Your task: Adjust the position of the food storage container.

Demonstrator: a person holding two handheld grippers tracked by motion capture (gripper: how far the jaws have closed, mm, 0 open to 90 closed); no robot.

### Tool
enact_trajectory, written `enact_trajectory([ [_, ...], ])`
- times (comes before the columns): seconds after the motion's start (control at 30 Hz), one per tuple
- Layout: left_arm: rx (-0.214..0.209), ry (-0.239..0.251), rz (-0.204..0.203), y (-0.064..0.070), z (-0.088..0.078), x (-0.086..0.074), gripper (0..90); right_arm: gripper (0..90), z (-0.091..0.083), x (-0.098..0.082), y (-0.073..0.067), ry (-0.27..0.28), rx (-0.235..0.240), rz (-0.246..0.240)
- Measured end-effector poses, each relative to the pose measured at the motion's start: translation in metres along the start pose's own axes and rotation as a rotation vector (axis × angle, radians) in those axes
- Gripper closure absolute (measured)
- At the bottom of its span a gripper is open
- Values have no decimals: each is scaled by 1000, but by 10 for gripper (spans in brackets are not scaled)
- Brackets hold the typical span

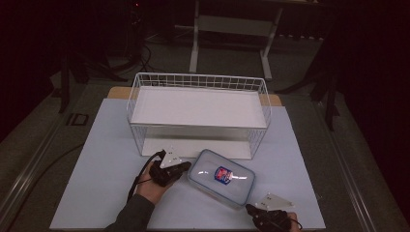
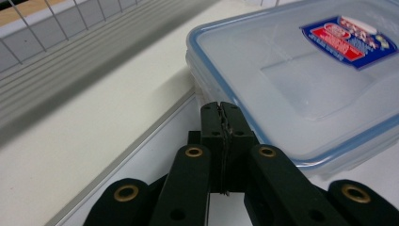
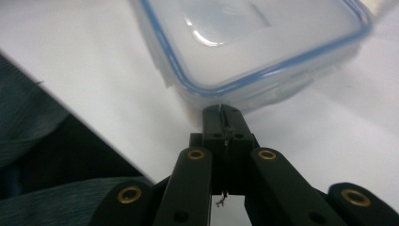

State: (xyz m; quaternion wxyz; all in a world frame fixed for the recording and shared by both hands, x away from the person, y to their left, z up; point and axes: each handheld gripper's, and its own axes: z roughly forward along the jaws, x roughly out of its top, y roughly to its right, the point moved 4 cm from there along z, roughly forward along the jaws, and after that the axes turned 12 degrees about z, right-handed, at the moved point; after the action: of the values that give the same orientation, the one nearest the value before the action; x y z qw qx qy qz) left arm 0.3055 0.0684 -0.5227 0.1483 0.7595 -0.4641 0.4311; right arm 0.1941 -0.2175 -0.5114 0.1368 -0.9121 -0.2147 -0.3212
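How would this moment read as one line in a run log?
left gripper: shut, empty, at clear blue-rimmed plastic box | right gripper: shut, empty, at box's near edge | white wire basket: behind box

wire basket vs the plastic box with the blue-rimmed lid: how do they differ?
The wire basket is open-topped white mesh; the plastic box is clear with solid walls and shut by a lid bearing a red-and-blue label. The wire basket is much larger and sits square to the table; the plastic box lies turned at an angle in front of it. Both are rectangular and rest on the table.
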Motion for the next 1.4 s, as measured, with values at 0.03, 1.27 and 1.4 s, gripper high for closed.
enact_trajectory([
  [0.03, -1, 4, -6, 0, 1, 0, 886, 897, 1, 2, 5, 2, -7, 13],
  [1.27, 13, -56, -60, 1, -7, -5, 890, 900, 32, 48, 51, 46, -16, 186],
  [1.4, 19, -60, -87, -1, -15, -11, 891, 900, 38, 53, 45, 44, -7, 169],
])
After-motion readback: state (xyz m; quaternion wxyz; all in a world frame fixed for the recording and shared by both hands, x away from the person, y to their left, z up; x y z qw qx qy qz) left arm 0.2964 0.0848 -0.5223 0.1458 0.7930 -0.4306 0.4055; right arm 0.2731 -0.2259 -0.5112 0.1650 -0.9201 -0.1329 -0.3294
